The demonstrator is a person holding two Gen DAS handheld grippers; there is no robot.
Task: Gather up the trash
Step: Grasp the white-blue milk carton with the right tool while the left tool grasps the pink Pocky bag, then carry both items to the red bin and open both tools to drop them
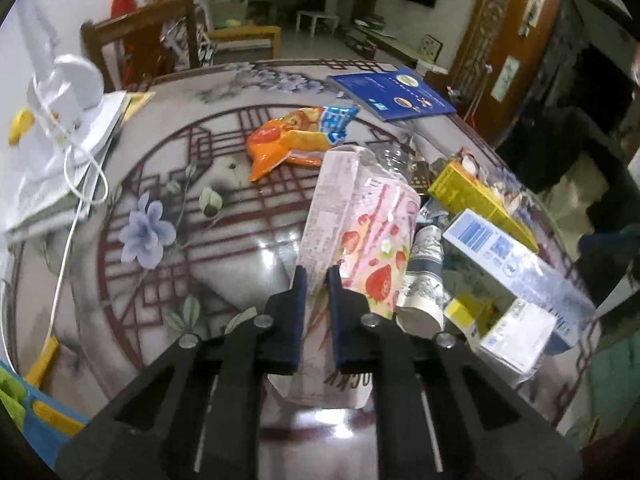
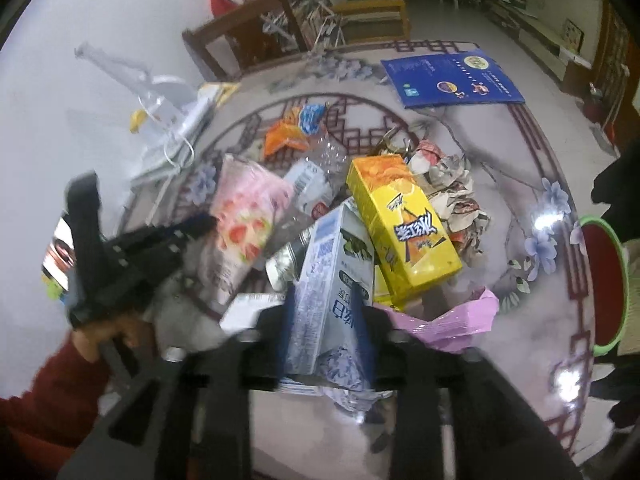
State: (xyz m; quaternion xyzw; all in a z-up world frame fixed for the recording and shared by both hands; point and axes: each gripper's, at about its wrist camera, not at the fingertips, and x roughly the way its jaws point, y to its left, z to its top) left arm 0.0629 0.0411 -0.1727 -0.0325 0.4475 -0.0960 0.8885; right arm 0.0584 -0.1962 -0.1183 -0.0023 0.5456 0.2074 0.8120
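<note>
A pile of trash lies on the patterned round table (image 1: pixel 180 280). My left gripper (image 1: pixel 317 280) is shut on the near edge of a pink strawberry box (image 1: pixel 360 220), which is tilted up from the table. In the right wrist view the same pink strawberry box (image 2: pixel 244 216) shows with the left gripper (image 2: pixel 200 220) at its side. My right gripper (image 2: pixel 328 320) is shut on a blue and white carton (image 2: pixel 332 264). A yellow juice box (image 2: pixel 404 220) leans against that carton. An orange snack bag (image 1: pixel 296 140), a paper cup (image 1: pixel 424 280) and crumpled paper (image 2: pixel 456 192) lie nearby.
A pink plastic bag (image 2: pixel 452 320) lies right of the right gripper. A blue booklet (image 1: pixel 392 92) is at the table's far edge; a white lamp with cable (image 1: pixel 68 92) sits on papers at the left. A red basin with green rim (image 2: pixel 604 280) stands off the right edge. A wooden chair (image 1: pixel 136 48) is behind.
</note>
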